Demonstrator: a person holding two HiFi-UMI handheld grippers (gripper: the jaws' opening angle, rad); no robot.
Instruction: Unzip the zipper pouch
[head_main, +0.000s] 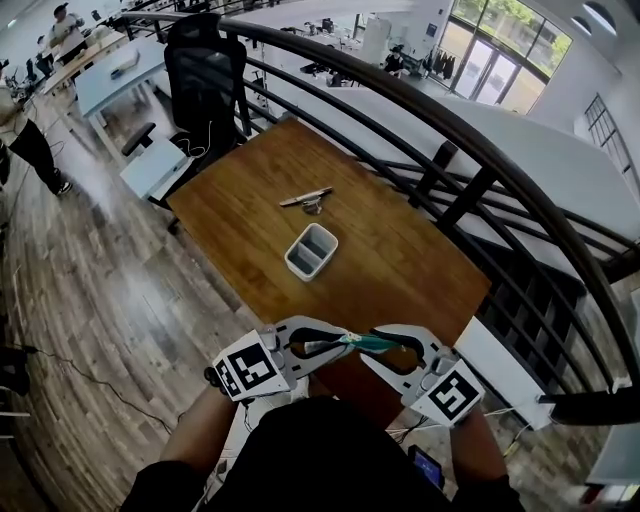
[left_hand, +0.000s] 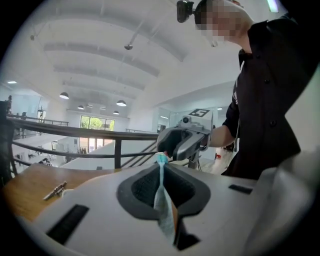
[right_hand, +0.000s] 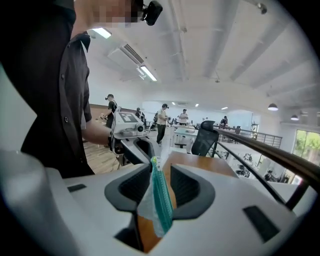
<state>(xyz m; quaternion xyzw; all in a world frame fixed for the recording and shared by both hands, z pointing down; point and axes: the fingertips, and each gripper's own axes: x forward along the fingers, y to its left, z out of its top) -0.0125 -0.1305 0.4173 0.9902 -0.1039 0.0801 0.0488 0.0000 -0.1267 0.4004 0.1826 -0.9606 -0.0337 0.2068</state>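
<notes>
I see a slim teal zipper pouch (head_main: 350, 342) held in the air over the near edge of the wooden table (head_main: 400, 250), stretched between both grippers. My left gripper (head_main: 303, 347) is shut on one end: in the left gripper view the pouch (left_hand: 162, 200) is pinched edge-on between the jaws of the left gripper (left_hand: 161, 165). My right gripper (head_main: 388, 346) faces it from the other side. In the right gripper view the pouch (right_hand: 159, 200) hangs between the jaws of the right gripper (right_hand: 159, 167), with gaps on both sides and the pads not pressing on it.
A small grey-white bin (head_main: 311, 251) stands mid-table, with a thin metal tool (head_main: 306, 198) lying beyond it. A dark curved railing (head_main: 480, 150) runs along the table's far and right sides. A black office chair (head_main: 205, 75) stands at the far left. People stand at desks far behind.
</notes>
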